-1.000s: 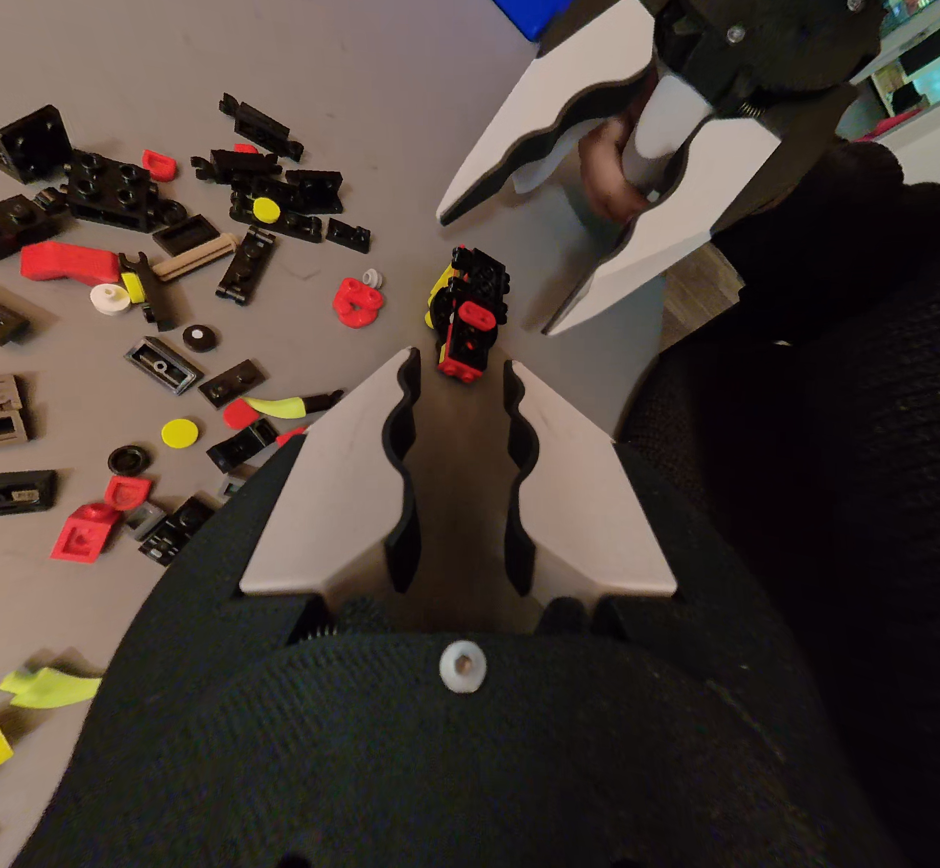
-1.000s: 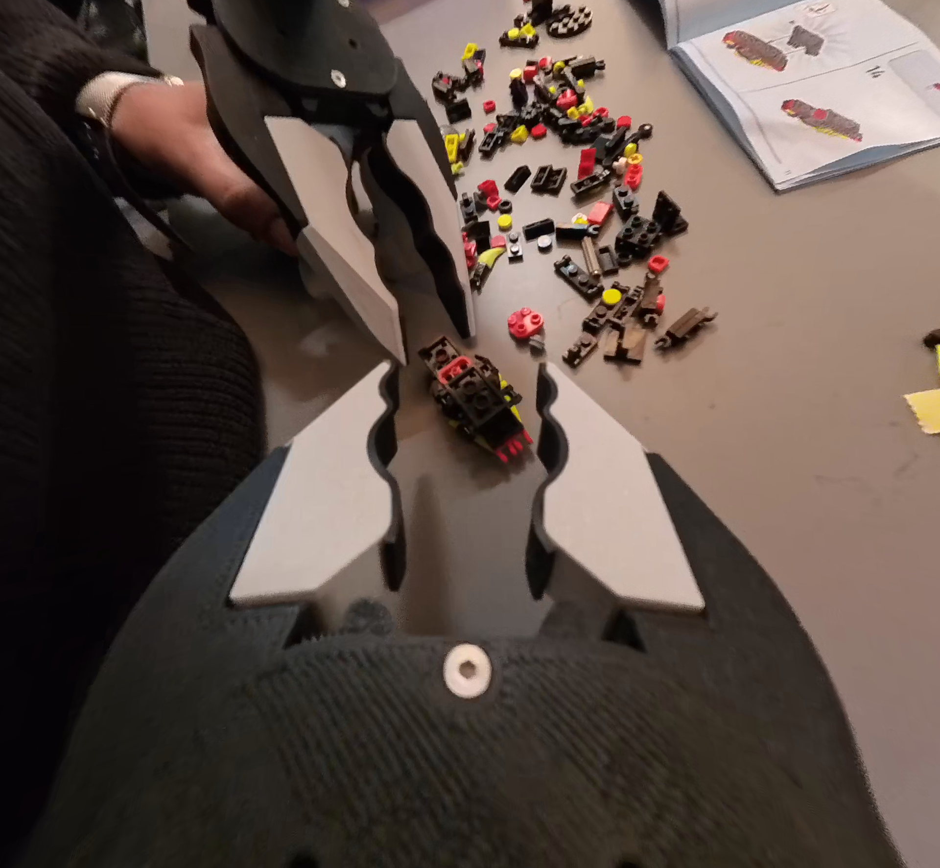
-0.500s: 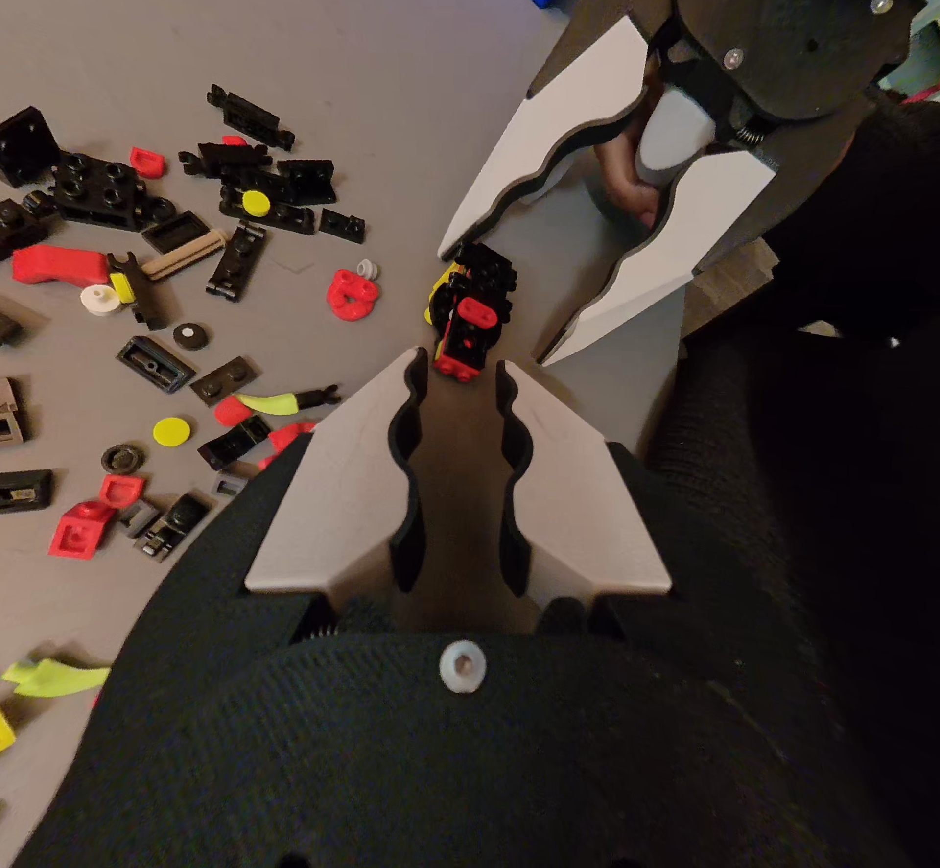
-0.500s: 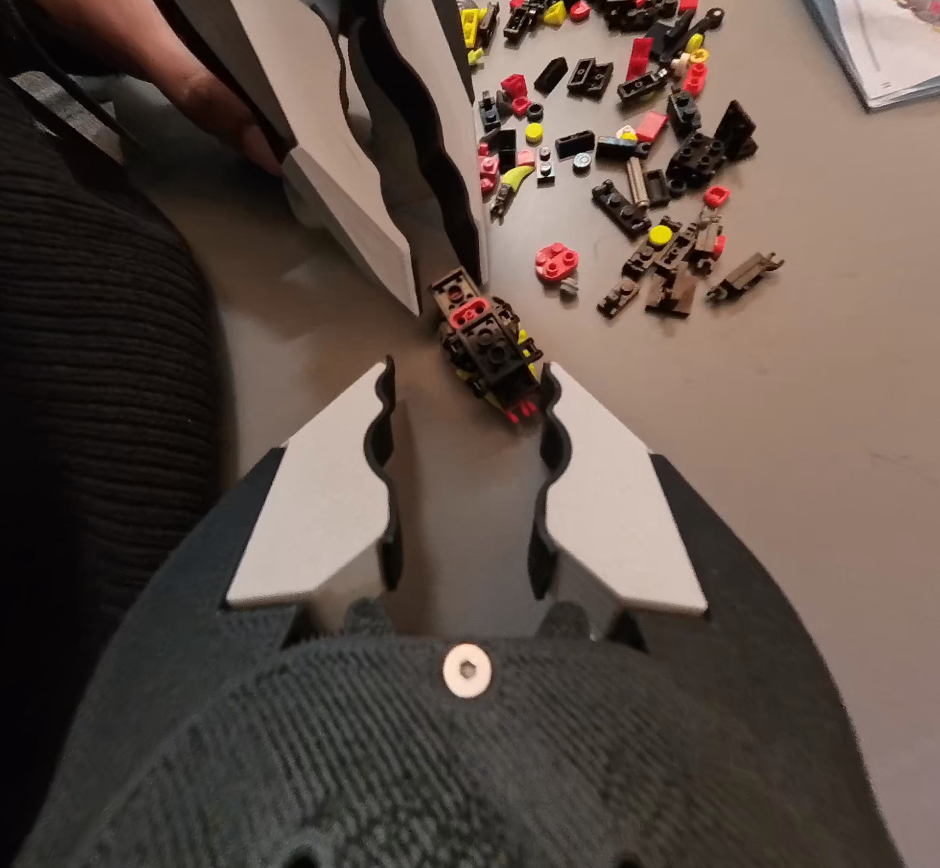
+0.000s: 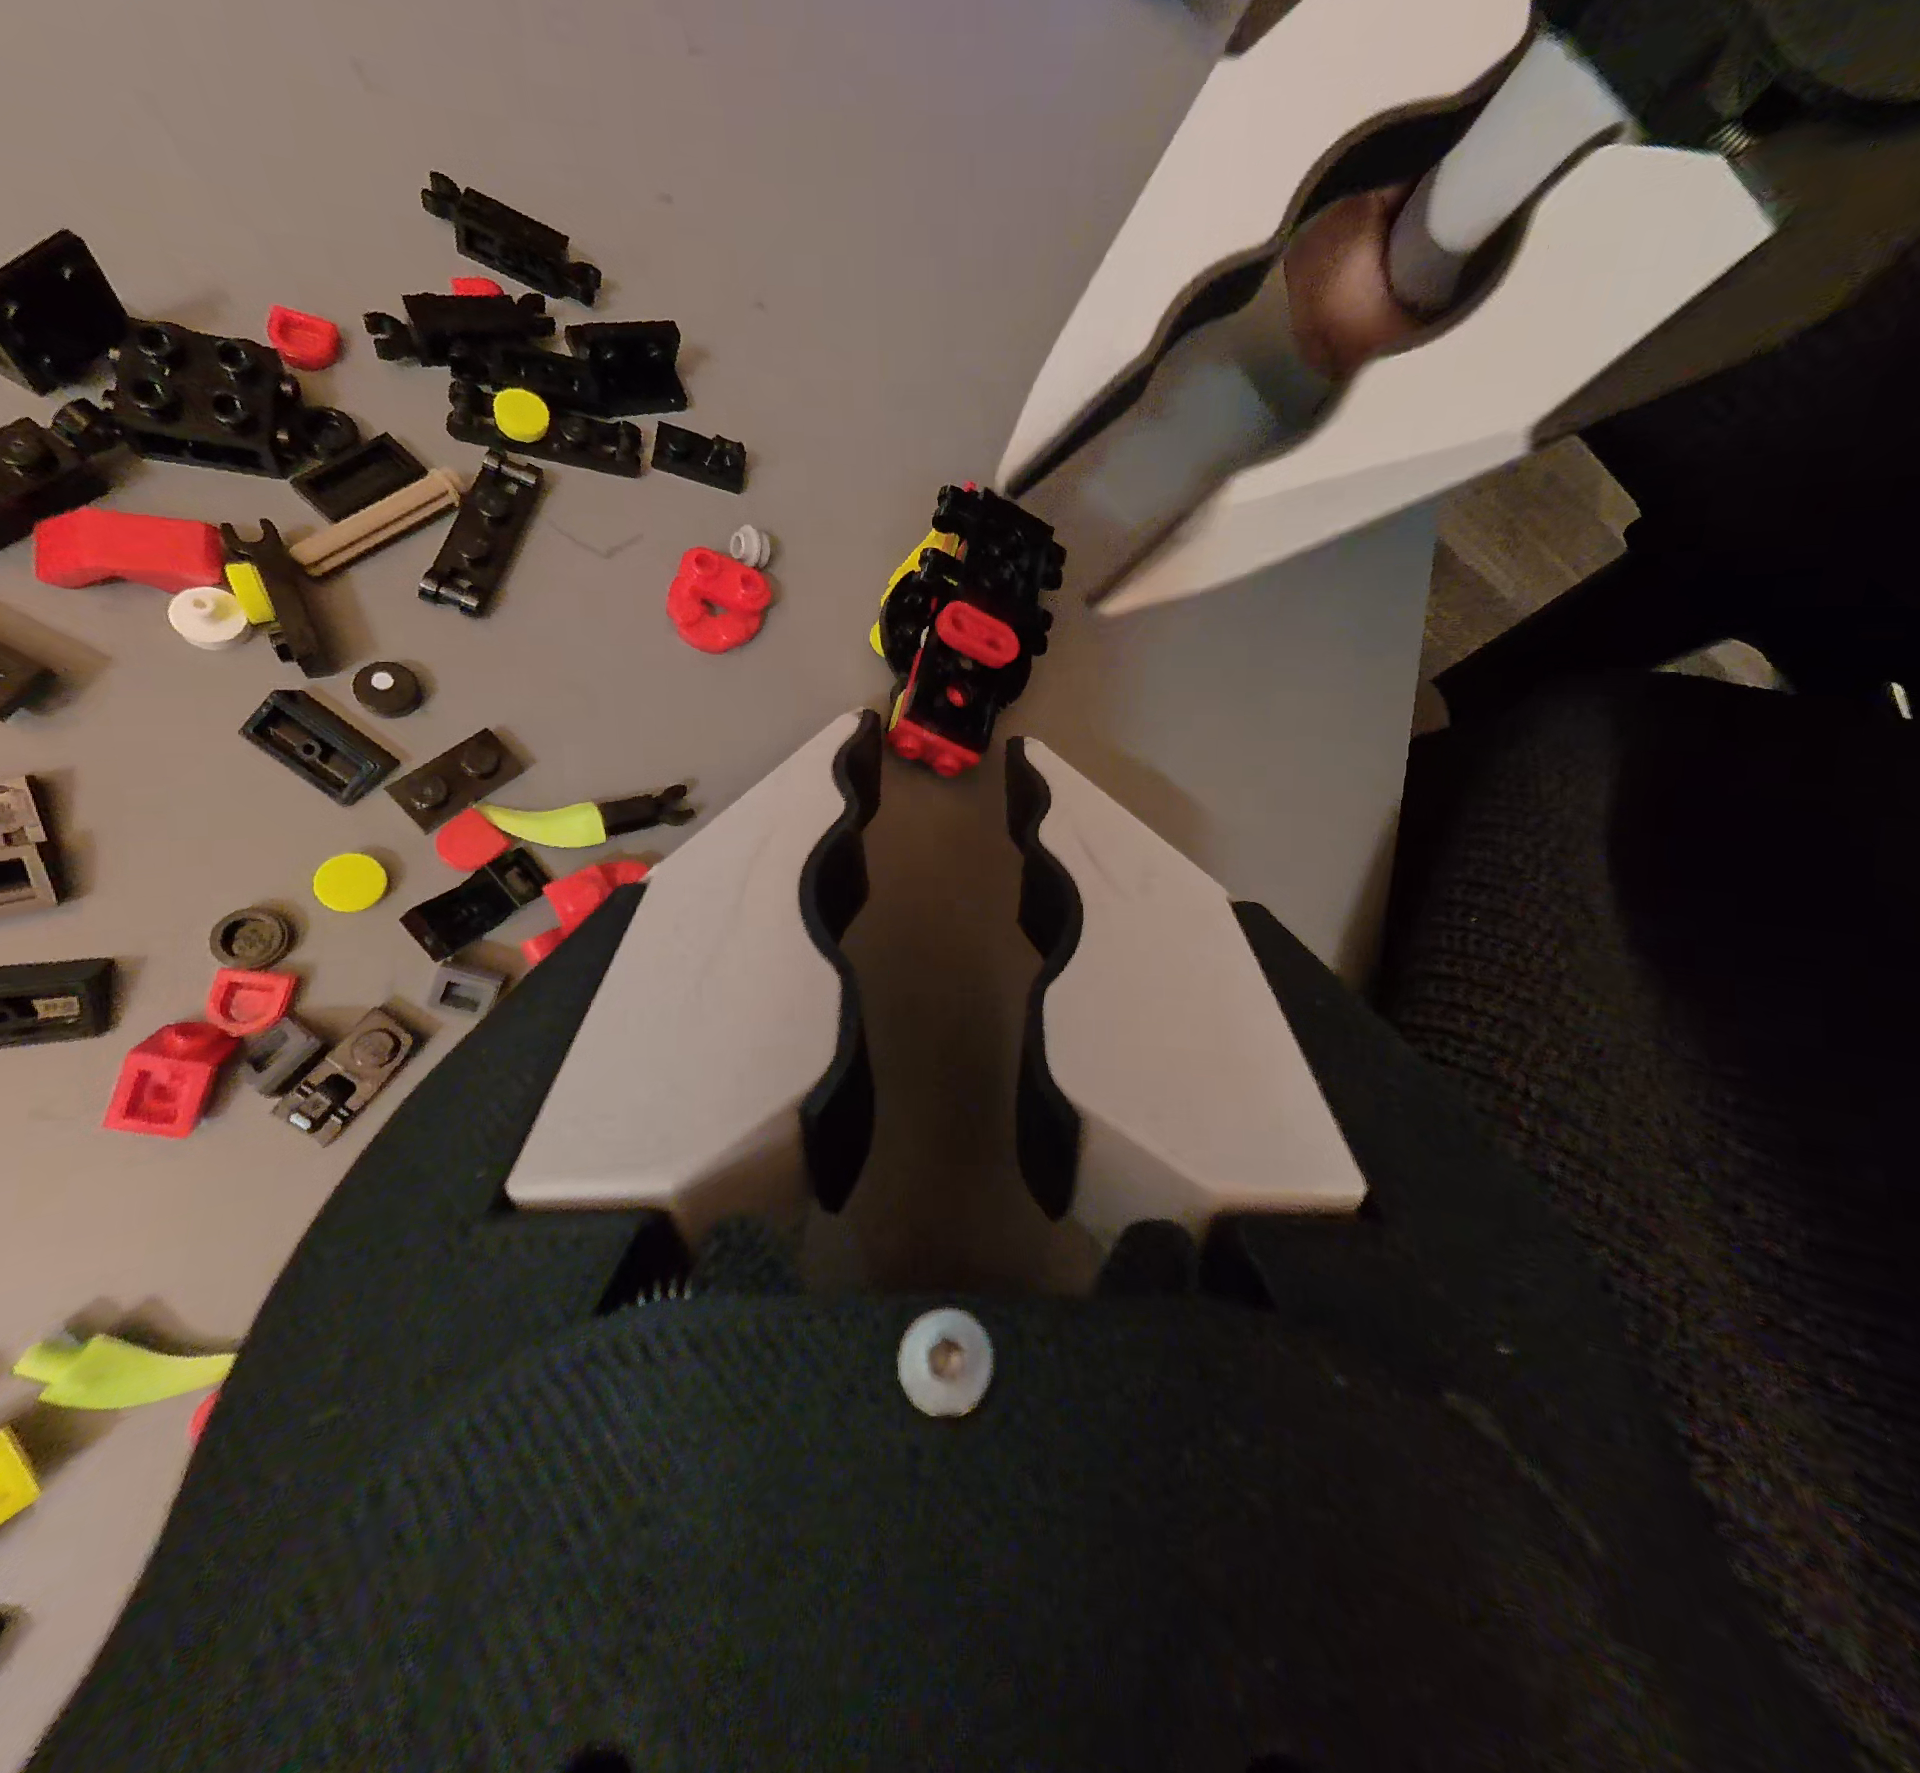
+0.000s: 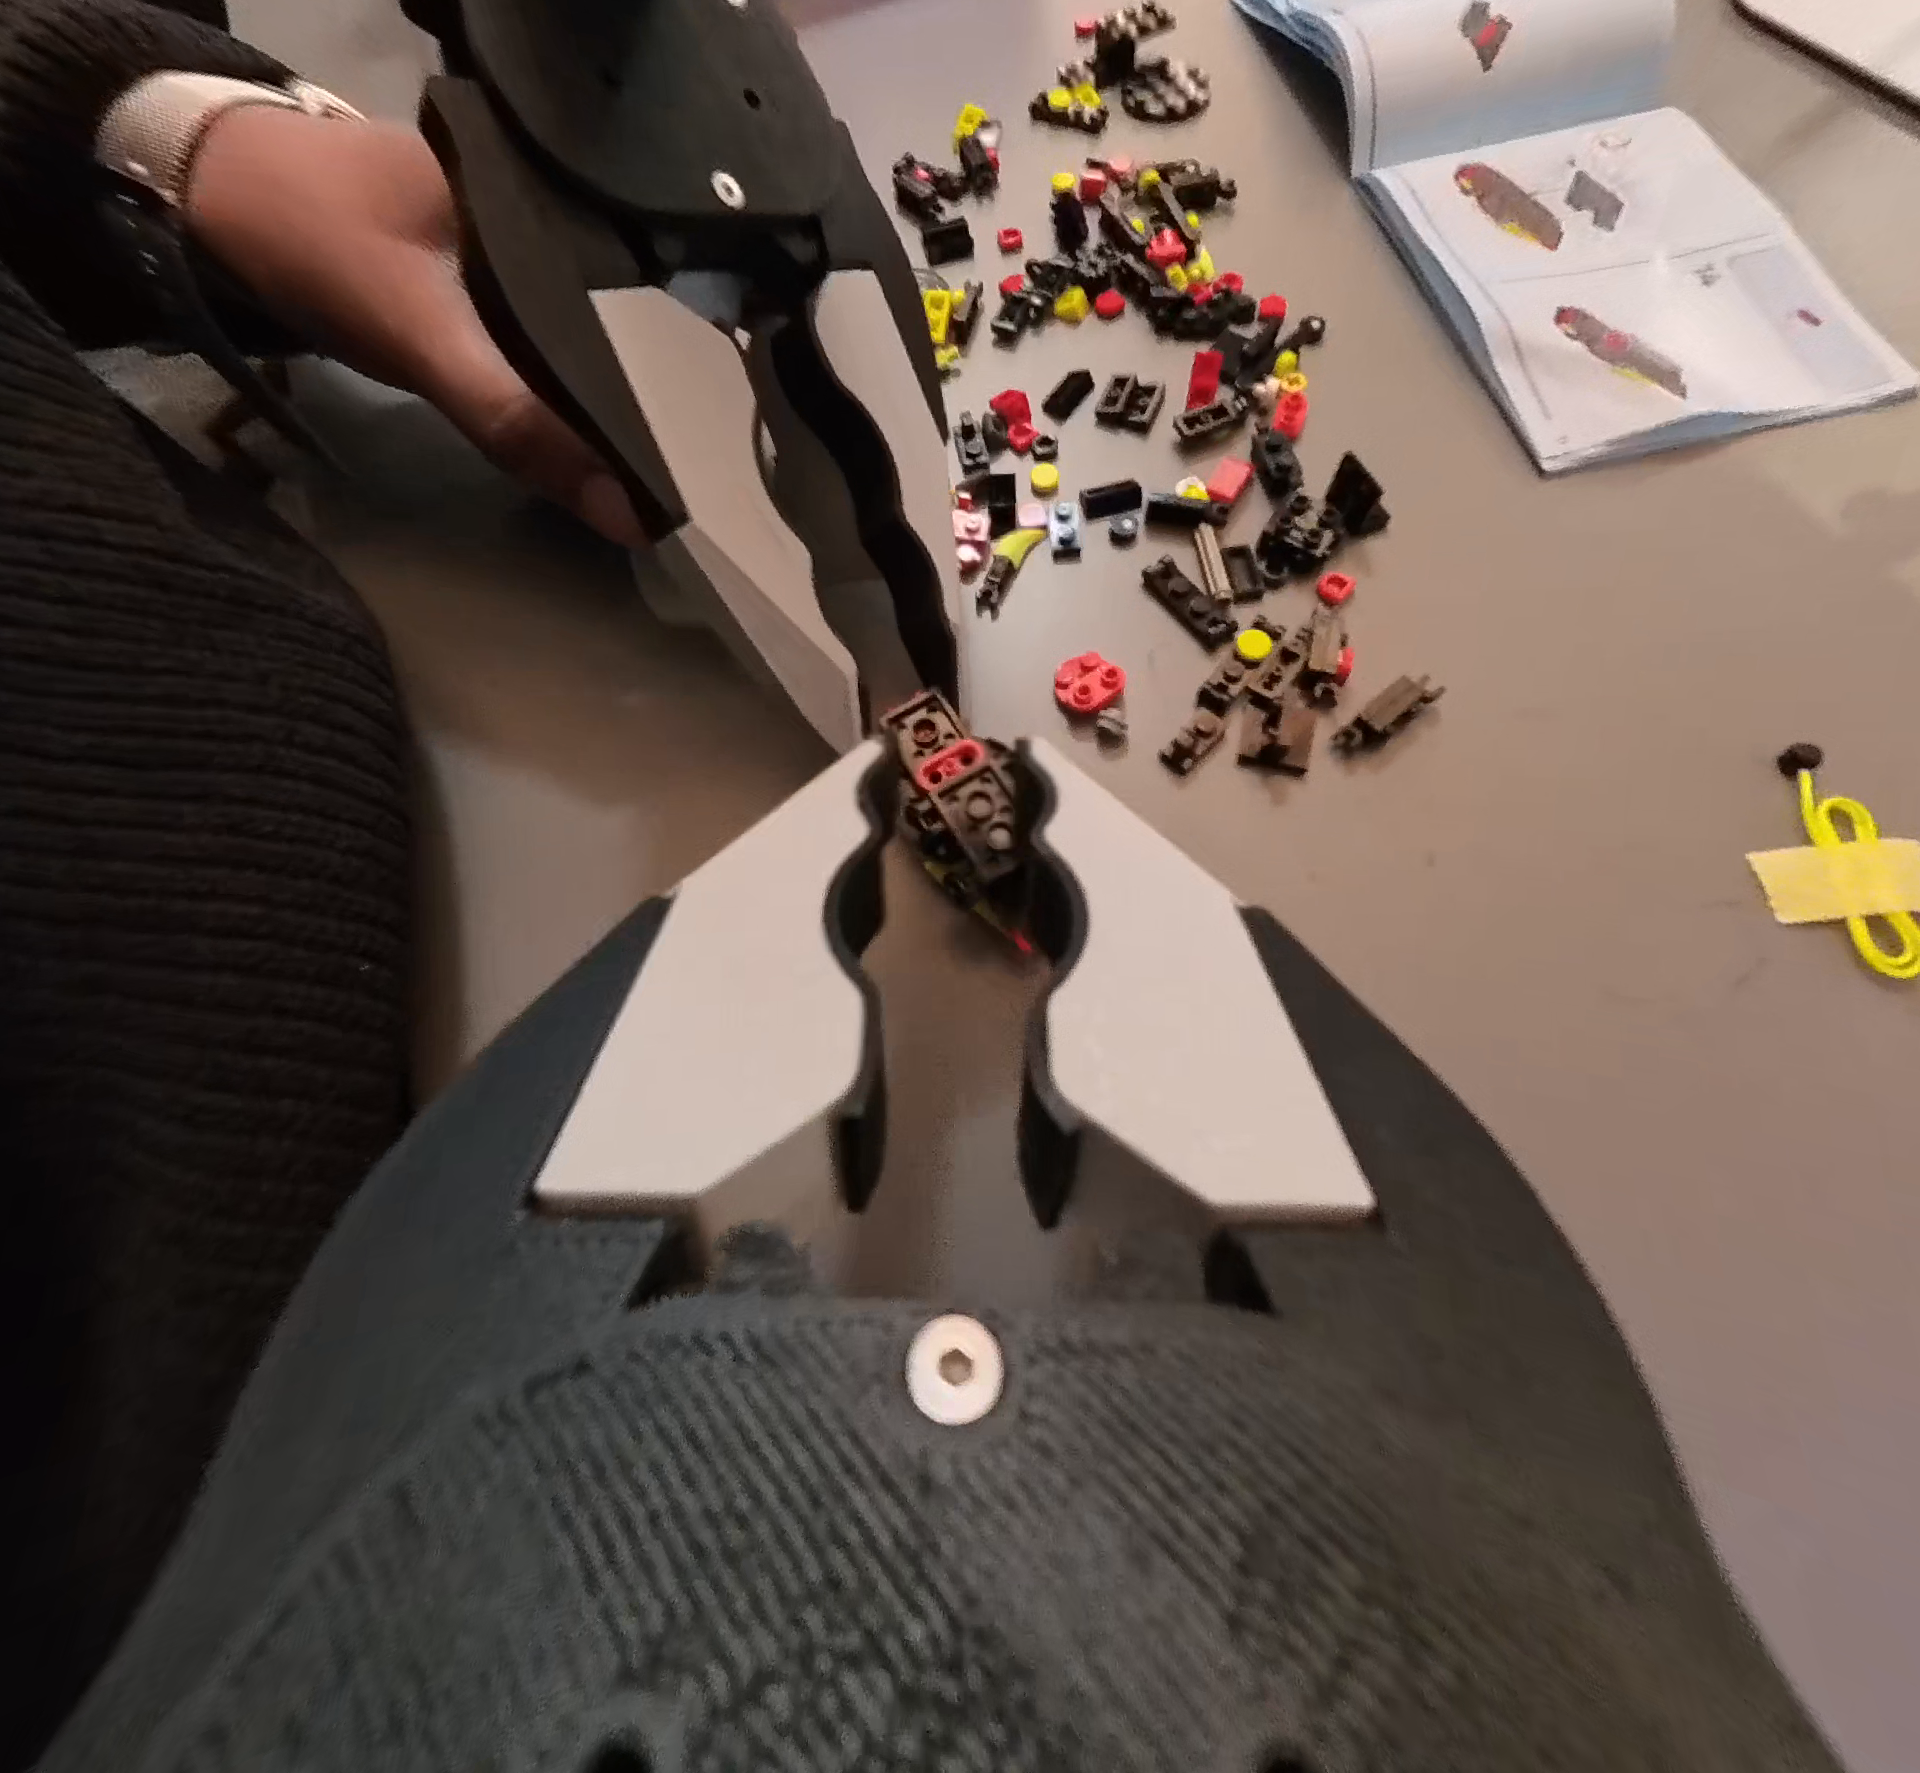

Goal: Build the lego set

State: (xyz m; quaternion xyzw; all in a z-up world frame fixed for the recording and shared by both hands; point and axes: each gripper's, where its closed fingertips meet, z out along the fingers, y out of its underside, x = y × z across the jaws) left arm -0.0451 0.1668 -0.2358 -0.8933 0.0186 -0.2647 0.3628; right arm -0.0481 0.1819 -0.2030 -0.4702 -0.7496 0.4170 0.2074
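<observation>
The right gripper (image 6: 954,773) is clamping its two grey fingers narrowly on a small built model of black, red and yellow plastic bricks (image 6: 961,814), both pads pressing against its sides while its far end is sticking out past the tips. The left gripper (image 5: 940,747) is hovering just short of that same model (image 5: 961,627), its jaws standing narrowly apart with nothing between the pads; the model's red end is lying just beyond its fingertips. In the right wrist view the left gripper's tips are reaching down to the model's far end, and a person's hand (image 6: 364,269) is gripping that tool from behind. The grey table (image 6: 1558,944) is carrying everything. Just beside the model a red round plate with studs (image 6: 1088,682) is lying, and beyond it a scatter of loose black, red and yellow bricks (image 6: 1164,393) is spreading out. Farther off an open instruction booklet (image 6: 1579,269) is lying, and a yellow cord taped down with yellow tape (image 6: 1849,882) is sitting well apart to the right.
</observation>
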